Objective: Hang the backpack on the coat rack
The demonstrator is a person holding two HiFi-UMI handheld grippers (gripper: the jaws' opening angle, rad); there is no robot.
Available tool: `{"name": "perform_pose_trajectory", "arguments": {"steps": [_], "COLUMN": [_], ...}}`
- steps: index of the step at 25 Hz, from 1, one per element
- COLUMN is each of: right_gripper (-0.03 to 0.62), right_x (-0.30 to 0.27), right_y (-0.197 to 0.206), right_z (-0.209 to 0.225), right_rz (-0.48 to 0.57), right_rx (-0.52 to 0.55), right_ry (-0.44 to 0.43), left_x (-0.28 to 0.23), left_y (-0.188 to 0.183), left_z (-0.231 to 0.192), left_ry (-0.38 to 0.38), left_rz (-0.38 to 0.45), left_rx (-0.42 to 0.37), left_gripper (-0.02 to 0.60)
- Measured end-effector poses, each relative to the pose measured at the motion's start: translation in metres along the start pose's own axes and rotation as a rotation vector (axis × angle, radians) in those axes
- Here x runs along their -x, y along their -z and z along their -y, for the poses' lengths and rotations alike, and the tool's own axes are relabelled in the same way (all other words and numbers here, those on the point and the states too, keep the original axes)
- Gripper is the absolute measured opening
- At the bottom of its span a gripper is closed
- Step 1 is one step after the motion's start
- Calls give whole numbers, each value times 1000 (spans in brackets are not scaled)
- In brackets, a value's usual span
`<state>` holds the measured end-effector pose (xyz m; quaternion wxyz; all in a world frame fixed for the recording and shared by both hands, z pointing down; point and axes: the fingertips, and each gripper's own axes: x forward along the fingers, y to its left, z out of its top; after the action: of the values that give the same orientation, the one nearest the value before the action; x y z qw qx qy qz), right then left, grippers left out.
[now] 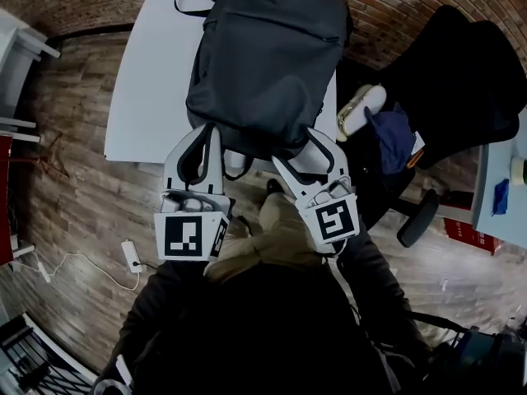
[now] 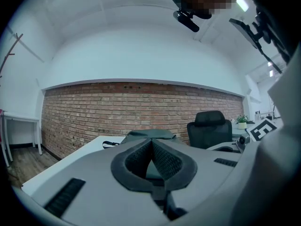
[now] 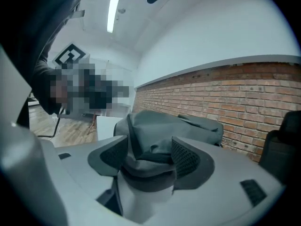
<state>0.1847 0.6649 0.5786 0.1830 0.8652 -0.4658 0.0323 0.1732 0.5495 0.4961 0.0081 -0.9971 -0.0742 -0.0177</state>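
Dark grey fabric backpack (image 1: 268, 56) lies flat on the white rectangular table (image 1: 152, 72), filling the upper middle of the head view. Its black carry loop (image 1: 193, 1) is at the top, and its bottom edge hangs a little over the table's near rim. Wood-plank floor (image 1: 74, 179) shows at the left of that view, with a white power strip (image 1: 132, 255) and its cable lying on it. A black office chair (image 1: 461, 81) stands at the upper right, just beside the table.

The left hand-held gripper (image 1: 210, 134) sits at the table's near edge, against the backpack's lower left corner. In the left gripper view its (image 2: 151, 142) ribbed black pads (image 2: 136, 159) are pressed together at the tips with nothing pinched between them. The backpack (image 2: 149, 135) lies just beyond them on the table, in front of a red brick wall (image 2: 141, 107).

The right hand-held gripper (image 1: 298, 148) is at the backpack's lower right corner. In the right gripper view its (image 3: 148, 149) pads (image 3: 188, 157) are spread wide. A rumpled fold of the backpack (image 3: 155, 131) lies in the gap between them, and the pads do not clamp it.
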Motion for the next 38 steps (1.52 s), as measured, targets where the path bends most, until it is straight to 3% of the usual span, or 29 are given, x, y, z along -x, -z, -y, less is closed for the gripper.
{"name": "perform_pose_trajectory", "arguments": {"steps": [8, 12, 15, 21, 30, 38], "right_gripper": [260, 160, 98, 75, 74, 74], "right_x": [-22, -31, -33, -28, -20, -10], "right_y": [36, 37, 28, -13, -88, -170], "right_z": [-3, 0, 6, 15, 30, 70], "right_rz": [-23, -31, 28, 89, 161, 247], "right_rx": [2, -9, -114, -173, -259, -395], "right_ry": [40, 50, 58, 61, 42, 46], "left_x": [-7, -9, -6, 1, 14, 26], "left_y": [25, 30, 31, 16, -34, -105], "left_z": [-17, -22, -26, -34, -49, -70], "left_ry": [-21, -29, -34, -44, -78, -135], "left_rz": [-27, -37, -45, -40, 18, 82], "left_rx": [-17, -20, -20, -20, -22, -21], "left_gripper": [9, 9, 9, 9, 9, 9]}}
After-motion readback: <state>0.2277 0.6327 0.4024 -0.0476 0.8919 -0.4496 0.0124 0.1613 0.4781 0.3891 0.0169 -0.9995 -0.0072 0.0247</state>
